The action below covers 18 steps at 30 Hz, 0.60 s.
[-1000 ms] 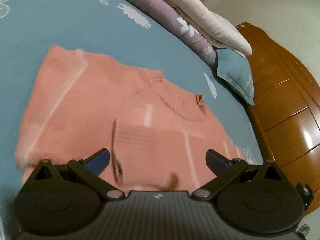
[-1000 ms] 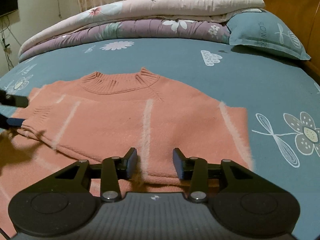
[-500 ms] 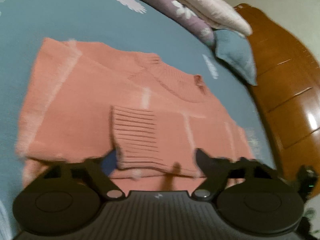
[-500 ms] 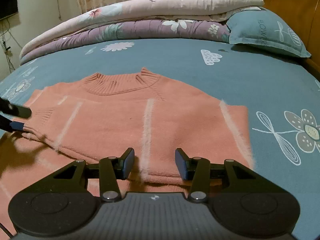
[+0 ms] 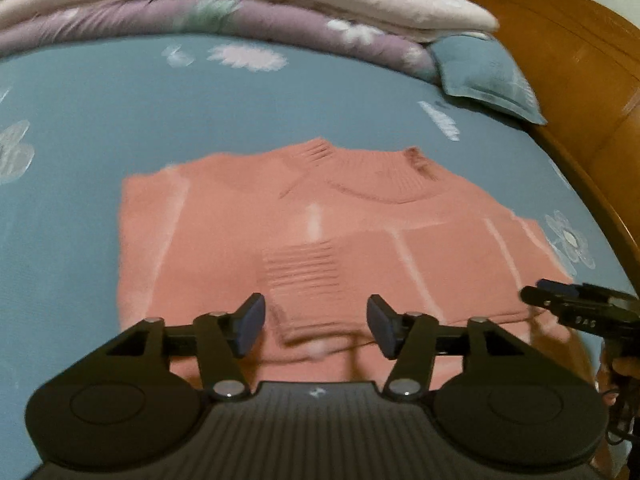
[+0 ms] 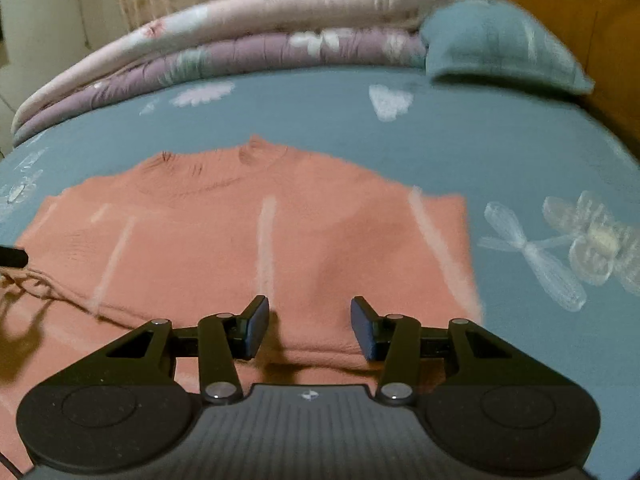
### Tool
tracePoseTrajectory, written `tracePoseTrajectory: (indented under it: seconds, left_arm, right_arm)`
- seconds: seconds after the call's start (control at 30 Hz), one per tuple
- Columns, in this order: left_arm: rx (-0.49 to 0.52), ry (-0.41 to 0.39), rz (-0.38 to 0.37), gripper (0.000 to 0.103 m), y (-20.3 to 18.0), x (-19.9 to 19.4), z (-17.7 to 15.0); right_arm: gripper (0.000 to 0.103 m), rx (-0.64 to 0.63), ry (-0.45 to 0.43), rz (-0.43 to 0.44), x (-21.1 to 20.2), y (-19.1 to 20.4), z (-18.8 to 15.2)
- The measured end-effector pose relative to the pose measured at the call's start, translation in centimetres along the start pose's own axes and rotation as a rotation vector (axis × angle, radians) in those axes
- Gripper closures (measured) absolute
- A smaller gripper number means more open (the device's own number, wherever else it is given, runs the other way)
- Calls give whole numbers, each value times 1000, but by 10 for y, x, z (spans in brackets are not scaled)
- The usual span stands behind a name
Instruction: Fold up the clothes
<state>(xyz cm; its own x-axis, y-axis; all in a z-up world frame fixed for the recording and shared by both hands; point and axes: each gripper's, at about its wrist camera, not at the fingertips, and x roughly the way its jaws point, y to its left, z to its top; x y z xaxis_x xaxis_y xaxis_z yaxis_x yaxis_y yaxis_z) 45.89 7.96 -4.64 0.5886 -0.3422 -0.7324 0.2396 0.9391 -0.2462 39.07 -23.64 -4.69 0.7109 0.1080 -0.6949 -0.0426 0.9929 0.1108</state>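
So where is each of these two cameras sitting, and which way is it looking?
Left wrist view: rides on the left claw, looking along its fingers down onto the pink sweater on the bed; the right claw pokes in at the right edge.
Right wrist view: rides on the right claw, facing the same sweater's right half; nothing is pinched.
Both show: sweater, folded quilts, blue pillow.

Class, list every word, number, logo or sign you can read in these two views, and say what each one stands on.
No text reads clearly.
Right gripper: pale marks on its side, too blurred to read.
Pillow: faint print, blurred.
Each gripper's base carries a small white emblem, no letters.
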Motion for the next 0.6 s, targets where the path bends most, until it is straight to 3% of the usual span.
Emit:
tracePoseTrajectory:
  seconds: [0.1,0.23,0.27,0.33,0.47,0.6]
  left_arm:
    - [98,-13,-18,33,-27,9,2]
    - [202,-4,-25,32,-59,34,5]
    - [213,-2,-23,31,-63,39,4]
    - [191,21,12,30,-57,50,0]
    - [169,47,44,30,-48,56,-5]
    - [172,51,50,28,-50,57,-5]
  right_arm:
    - [48,-48,-81,108,-18,5,2]
    - [49,-2,-118,-59,-25,-16,3]
    - [49,41,-94,-72,-22,-27,0]
    - [60,115,-33,-76,-15,-47,-9]
    - [66,157,-50,-40,-30,-62,-16]
    - [66,162,-83,-81,-35,-62,-10]
